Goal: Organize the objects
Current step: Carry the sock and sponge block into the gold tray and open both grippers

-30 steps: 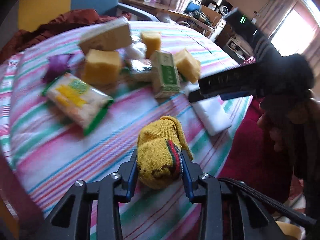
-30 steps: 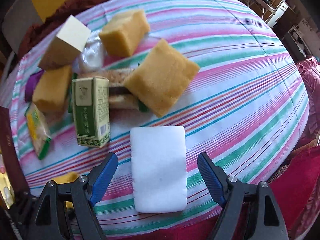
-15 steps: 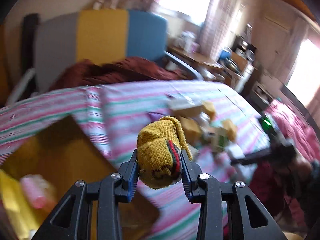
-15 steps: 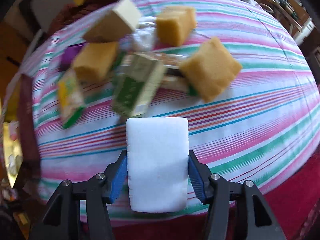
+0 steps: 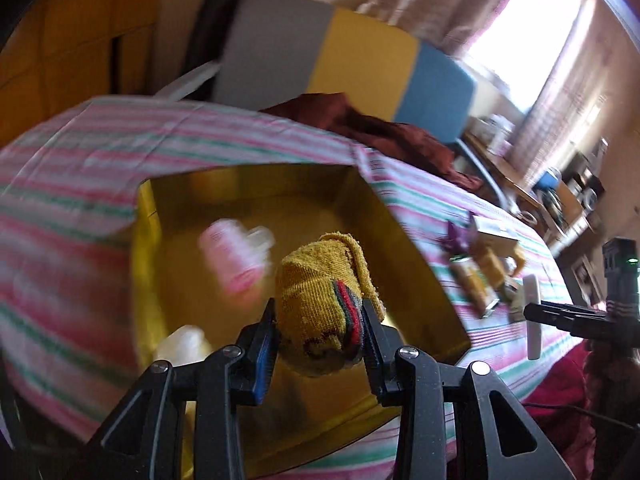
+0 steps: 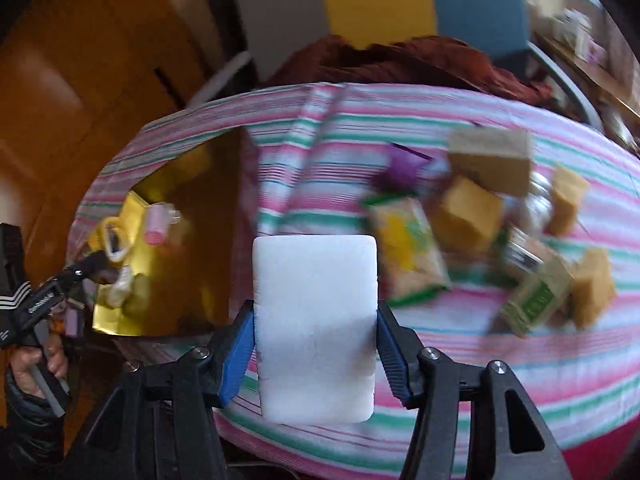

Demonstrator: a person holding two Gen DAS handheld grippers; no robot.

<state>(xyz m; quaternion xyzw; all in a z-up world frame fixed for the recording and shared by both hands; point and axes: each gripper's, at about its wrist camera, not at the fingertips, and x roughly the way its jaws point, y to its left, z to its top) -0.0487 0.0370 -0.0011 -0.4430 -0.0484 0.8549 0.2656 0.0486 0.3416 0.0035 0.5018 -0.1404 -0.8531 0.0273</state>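
My left gripper (image 5: 320,328) is shut on a rolled yellow sock (image 5: 324,300) with red and green stripes and holds it over the open gold box (image 5: 360,208). The box holds a pink bottle (image 5: 236,260) and a pale object (image 5: 184,344). My right gripper (image 6: 316,344) is shut on a white foam block (image 6: 316,320), held above the striped tablecloth (image 6: 480,368). The gold box (image 6: 208,264) lies to its left, with the left gripper (image 6: 100,260) over it. The right gripper also shows in the left wrist view (image 5: 536,316), at the far right.
A pile stays on the table to the right: a yellow snack packet (image 6: 408,252), yellow sponges (image 6: 468,212), a green box (image 6: 536,296), a tan box (image 6: 492,160) and a purple item (image 6: 400,168). A chair (image 6: 380,4) with dark red cloth (image 6: 400,60) stands behind the table.
My left gripper has swung left with the sock, from the pile to above the gold box. My right gripper shut on the white block, lifted it and turned left toward the box.
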